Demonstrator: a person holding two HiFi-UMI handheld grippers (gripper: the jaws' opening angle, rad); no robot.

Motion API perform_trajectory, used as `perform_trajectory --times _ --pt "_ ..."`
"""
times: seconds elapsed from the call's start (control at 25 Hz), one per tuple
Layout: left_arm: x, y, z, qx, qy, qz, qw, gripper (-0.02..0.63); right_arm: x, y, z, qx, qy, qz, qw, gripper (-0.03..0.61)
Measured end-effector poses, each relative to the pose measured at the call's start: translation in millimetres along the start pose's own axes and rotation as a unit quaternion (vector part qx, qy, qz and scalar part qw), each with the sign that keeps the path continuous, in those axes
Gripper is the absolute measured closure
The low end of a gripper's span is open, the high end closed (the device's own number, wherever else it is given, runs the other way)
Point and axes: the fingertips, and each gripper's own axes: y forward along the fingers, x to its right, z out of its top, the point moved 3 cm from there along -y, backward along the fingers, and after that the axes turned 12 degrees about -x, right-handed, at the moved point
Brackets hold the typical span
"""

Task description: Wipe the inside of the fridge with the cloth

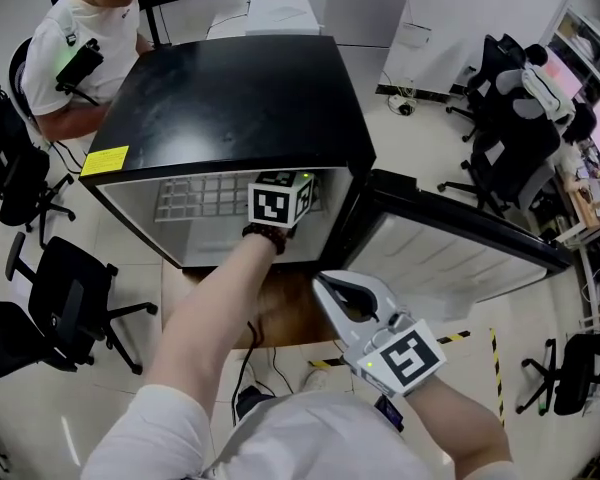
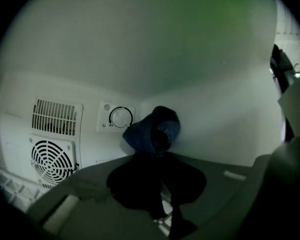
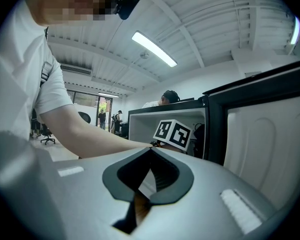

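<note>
Nearest the wearer, at five o'clock in the head view, the right gripper (image 1: pixel 323 282) is held outside the fridge, level with the foot of the open door (image 1: pixel 460 253). Its jaws are pressed together with nothing between them.

At twelve o'clock from it, the left arm reaches into the fridge (image 1: pixel 230 98), a low cabinet with a black top. Only the marker cube on that arm's gripper shows at the opening. Seen from inside, the left gripper (image 2: pixel 159 146) has its jaws drawn narrow and clamped on the cloth (image 2: pixel 142 133). The cloth is dark blue and bunched up at the jaw tips. It is deep inside the fridge, in the corner where the back wall meets the right side wall. Whether it presses on the wall cannot be told.

On the back wall, a round dial (image 2: pixel 121 117) sits at nine o'clock from the cloth, just beside it. A fan grille (image 2: pixel 51 160) lies further round at eight o'clock.

A wire shelf (image 1: pixel 195 196) shows in the opening, left of the cube.

Beyond the fridge, at eleven o'clock, a person in a white shirt (image 1: pixel 75 48) sits close to its far left corner.
</note>
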Motion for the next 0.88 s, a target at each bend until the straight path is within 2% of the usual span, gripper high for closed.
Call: perform_trajectory --times 0.28,0.44,0.88 --pt "14.1 -16.2 -3.9 0.002 0.02 -0.03 0.9993 0.561 -13.6 0.6 2.3 0.003 -0.005 0.013 1.0 0.575" --pt "29.2 -25.6 -7.0 0.004 0.026 -0.048 0.9985 0.561 -15.9 -7.4 -2.8 -0.016 -0.001 0.006 1.0 0.575" --pt "55.9 -52.8 -25.3 0.003 0.044 -0.076 0.9961 0.561 -36.4 -8.4 -4.6 -0.001 -0.002 0.027 1.0 0.575"
